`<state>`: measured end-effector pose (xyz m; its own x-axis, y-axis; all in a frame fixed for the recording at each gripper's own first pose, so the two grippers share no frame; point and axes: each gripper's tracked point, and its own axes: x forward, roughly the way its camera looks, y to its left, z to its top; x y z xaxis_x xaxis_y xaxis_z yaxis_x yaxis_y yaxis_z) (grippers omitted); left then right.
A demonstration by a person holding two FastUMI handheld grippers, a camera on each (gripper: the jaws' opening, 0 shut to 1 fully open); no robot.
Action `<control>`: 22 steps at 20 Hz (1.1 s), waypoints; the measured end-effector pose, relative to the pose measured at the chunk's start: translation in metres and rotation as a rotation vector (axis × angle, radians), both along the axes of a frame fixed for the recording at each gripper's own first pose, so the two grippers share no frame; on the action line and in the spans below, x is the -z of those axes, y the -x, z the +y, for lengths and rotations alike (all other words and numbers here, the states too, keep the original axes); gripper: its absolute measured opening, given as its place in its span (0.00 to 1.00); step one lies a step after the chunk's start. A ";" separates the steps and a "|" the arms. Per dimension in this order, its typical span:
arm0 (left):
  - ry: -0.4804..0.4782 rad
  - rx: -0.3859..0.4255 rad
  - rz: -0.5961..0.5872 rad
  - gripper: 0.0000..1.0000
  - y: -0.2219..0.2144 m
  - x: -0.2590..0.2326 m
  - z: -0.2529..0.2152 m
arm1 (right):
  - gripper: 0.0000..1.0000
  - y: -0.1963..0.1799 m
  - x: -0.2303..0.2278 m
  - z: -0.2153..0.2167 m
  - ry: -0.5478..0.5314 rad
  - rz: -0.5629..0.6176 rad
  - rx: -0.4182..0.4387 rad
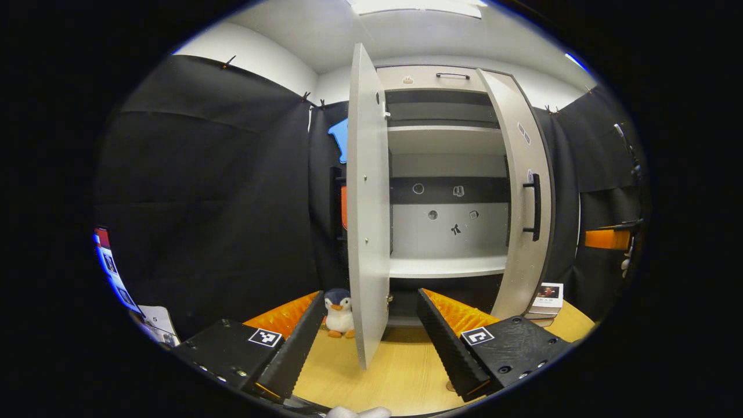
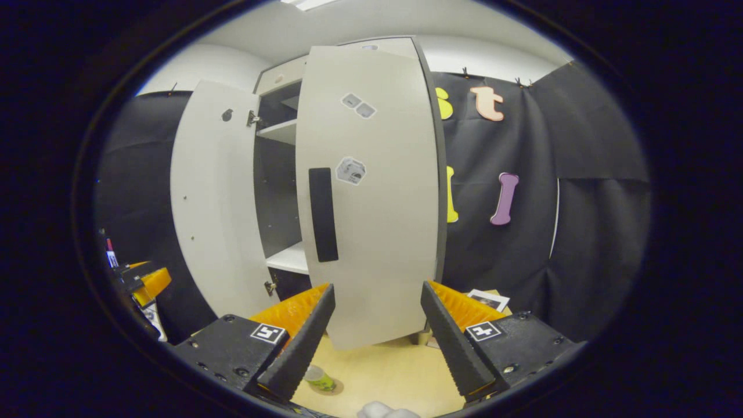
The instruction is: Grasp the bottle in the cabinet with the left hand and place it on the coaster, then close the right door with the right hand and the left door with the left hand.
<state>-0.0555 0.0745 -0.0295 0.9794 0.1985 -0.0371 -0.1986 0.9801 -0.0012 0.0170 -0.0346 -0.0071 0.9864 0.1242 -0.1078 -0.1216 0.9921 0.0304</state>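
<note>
Now both doors [image 2: 371, 191] stand ajar, left gripper [image 1: 371, 337] and right gripper [image 2: 374, 337] spread, bottle [image 2: 319, 378] possibly tabled.

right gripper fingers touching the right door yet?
Apart. The right gripper view shows the open right gripper short of the right door, whose lower edge hangs beyond the fingers, table between.

Wooden table [image 1: 400, 371] carries cabinet [image 1: 447, 168]; penguin toy [image 1: 338, 313]; book stack [image 1: 545, 302]; green bottle [image 2: 318, 378].

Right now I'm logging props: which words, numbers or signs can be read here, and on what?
"5": white sheet at the left edge, left gripper view.
Stickers on the right door: too blurred to read.
Booklet cover: too small to read.
</note>
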 end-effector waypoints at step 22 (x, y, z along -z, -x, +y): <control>-0.032 -0.073 -0.101 0.96 -0.118 -0.066 0.153 | 0.98 0.073 0.028 0.005 0.007 0.056 0.177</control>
<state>0.0628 0.2273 0.0361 0.9609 0.2685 0.0683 -0.2695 0.9630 0.0065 -0.0564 -0.0298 -0.0351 0.9852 -0.0515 -0.1634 0.0563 0.9981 0.0251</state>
